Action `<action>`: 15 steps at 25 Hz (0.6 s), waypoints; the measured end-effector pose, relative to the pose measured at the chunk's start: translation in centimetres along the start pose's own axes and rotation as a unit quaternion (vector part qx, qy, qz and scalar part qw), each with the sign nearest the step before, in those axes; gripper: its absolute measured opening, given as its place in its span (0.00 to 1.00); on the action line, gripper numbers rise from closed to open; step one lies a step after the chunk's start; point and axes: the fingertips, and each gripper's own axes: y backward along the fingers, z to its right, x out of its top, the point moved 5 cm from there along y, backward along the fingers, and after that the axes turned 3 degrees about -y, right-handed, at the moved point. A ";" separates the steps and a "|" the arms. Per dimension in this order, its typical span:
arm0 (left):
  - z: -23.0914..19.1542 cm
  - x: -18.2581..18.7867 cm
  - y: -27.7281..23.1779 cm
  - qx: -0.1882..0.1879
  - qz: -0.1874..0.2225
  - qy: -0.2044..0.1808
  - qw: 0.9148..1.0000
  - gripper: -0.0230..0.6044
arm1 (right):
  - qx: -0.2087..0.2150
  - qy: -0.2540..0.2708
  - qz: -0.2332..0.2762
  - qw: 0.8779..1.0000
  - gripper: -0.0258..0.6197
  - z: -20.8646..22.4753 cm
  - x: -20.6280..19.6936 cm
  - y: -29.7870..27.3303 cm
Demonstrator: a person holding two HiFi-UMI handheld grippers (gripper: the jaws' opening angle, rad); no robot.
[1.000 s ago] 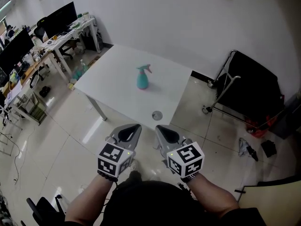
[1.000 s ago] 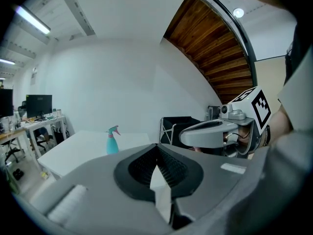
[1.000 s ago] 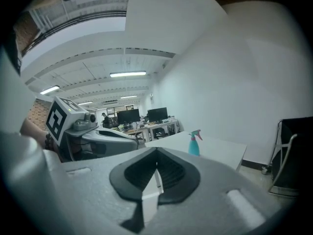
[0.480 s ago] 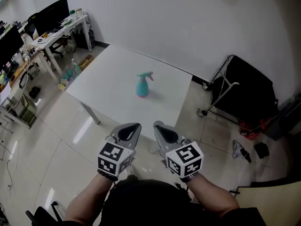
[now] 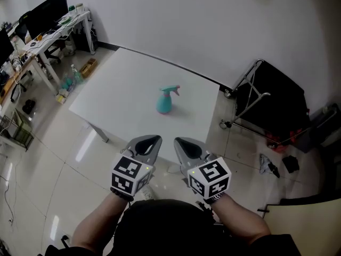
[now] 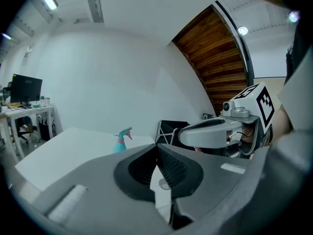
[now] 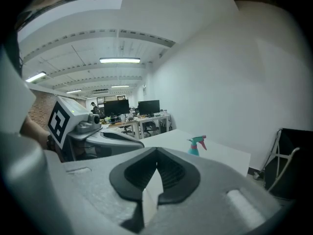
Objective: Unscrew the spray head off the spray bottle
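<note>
A teal spray bottle with a teal head and pink trigger stands upright near the middle of the white table. The bottle shows small and far off in the left gripper view, and the same bottle appears far off in the right gripper view. My left gripper and right gripper are held side by side short of the table's near edge, well away from the bottle. Both are shut with nothing between the jaws.
A black folding cart with a metal frame stands on the floor right of the table. Desks with monitors and chairs fill the far left. Small dark items lie on the floor at the right. A white wall runs behind the table.
The view has shifted, so the table and bottle now sit a little lower and further right in the head view. Both grippers stay shut, side by side.
</note>
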 end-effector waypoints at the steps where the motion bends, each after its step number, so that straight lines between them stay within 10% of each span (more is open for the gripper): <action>1: -0.4 0.0 -0.1 -0.004 0.000 0.000 1.000 0.06 | -0.003 0.000 -0.001 1.000 0.03 0.0 0.1 -0.3; 15: -2.6 -0.2 -2.6 -0.019 -0.013 0.003 1.000 0.06 | -0.014 -0.008 -0.009 1.000 0.02 1.6 0.4 -2.8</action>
